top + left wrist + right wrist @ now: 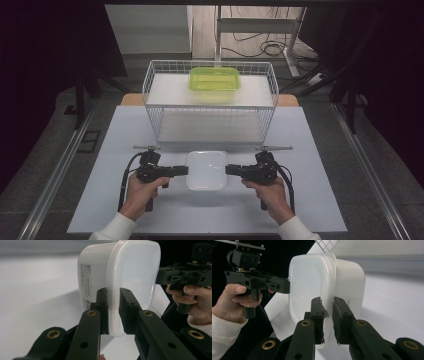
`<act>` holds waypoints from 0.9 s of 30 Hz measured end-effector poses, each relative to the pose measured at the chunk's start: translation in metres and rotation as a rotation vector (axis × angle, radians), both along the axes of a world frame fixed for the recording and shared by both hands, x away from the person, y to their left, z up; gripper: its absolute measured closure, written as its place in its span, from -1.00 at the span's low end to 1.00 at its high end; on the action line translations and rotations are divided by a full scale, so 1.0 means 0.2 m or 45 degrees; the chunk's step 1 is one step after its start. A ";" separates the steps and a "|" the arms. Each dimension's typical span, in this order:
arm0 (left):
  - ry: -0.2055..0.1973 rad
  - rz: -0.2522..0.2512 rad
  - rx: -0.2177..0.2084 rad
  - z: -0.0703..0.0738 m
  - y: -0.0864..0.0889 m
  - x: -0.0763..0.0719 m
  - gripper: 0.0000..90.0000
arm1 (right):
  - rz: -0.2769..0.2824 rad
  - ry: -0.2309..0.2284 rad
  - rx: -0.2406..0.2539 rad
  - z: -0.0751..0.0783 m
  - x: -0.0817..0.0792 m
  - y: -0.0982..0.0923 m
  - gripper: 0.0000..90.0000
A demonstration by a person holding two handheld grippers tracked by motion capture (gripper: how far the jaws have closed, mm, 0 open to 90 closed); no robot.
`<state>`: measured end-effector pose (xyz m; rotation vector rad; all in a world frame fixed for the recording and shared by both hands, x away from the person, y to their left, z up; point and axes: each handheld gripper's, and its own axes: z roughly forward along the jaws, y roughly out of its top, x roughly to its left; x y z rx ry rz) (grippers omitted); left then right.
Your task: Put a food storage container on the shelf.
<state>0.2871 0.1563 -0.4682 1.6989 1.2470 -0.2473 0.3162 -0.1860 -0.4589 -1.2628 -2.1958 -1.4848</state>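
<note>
A white plastic container (206,170) with a translucent lid sits on the pale table between my two grippers. My left gripper (185,170) comes in from its left side and my right gripper (228,170) from its right. In the left gripper view the left gripper (113,291) has one jaw above and one below the lid rim (113,315), pads pressed on it. The right gripper (327,301) clamps the opposite rim of the container (347,280) the same way. A label (86,285) runs down the container's side wall.
Behind the container stands a white wire basket rack (210,107), and a green lidded container (214,78) rests on its top shelf. The table top (310,190) has bare room left and right of my hands. Dark floor and rails flank the table.
</note>
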 end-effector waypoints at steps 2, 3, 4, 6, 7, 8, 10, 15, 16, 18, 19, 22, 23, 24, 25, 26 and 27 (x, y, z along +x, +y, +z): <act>-0.016 0.000 0.004 0.02 0.00 0.00 0.75 | 0.000 -0.010 0.001 0.02 0.00 0.00 0.74; -0.019 0.001 0.008 0.03 0.00 0.01 0.75 | -0.001 -0.024 0.002 0.02 0.01 0.00 0.74; -0.023 0.001 0.010 0.04 0.00 0.02 0.75 | -0.002 -0.026 0.001 0.03 0.01 0.00 0.75; -0.033 -0.003 0.023 0.06 -0.01 0.03 0.74 | -0.010 -0.030 0.010 0.04 0.02 0.00 0.74; -0.038 -0.004 0.026 0.08 -0.01 0.04 0.74 | -0.011 -0.033 0.010 0.05 0.02 -0.01 0.75; -0.046 -0.008 0.026 0.10 -0.01 0.05 0.74 | -0.012 -0.036 0.017 0.06 0.03 -0.01 0.75; -0.060 -0.006 0.026 0.13 -0.01 0.06 0.74 | -0.014 -0.054 0.025 0.09 0.04 -0.01 0.75; -0.107 -0.006 0.022 0.23 0.00 0.09 0.74 | -0.001 -0.102 0.033 0.19 0.07 -0.01 0.75; -0.119 -0.005 0.023 0.25 0.00 0.09 0.74 | 0.000 -0.111 0.034 0.20 0.08 -0.01 0.75; -0.140 -0.001 0.023 0.29 0.01 0.09 0.75 | 0.000 -0.128 0.037 0.24 0.09 0.00 0.75; -0.148 0.001 0.023 0.30 0.01 0.10 0.75 | 0.000 -0.134 0.037 0.26 0.09 0.00 0.75; -0.176 0.006 0.025 0.35 0.01 0.11 0.75 | 0.000 -0.161 0.038 0.31 0.11 0.01 0.75; -0.184 0.009 0.026 0.37 0.01 0.11 0.75 | 0.000 -0.169 0.037 0.32 0.11 0.01 0.75; -0.191 0.011 0.025 0.38 0.01 0.11 0.75 | -0.001 -0.175 0.037 0.34 0.12 0.01 0.75; -0.199 0.014 0.024 0.40 0.01 0.11 0.75 | -0.001 -0.183 0.037 0.35 0.12 0.01 0.75; -0.204 0.014 0.025 0.41 0.02 0.12 0.75 | -0.001 -0.190 0.039 0.37 0.13 0.01 0.75; -0.213 0.016 0.024 0.43 0.02 0.12 0.75 | 0.000 -0.198 0.040 0.38 0.13 0.01 0.75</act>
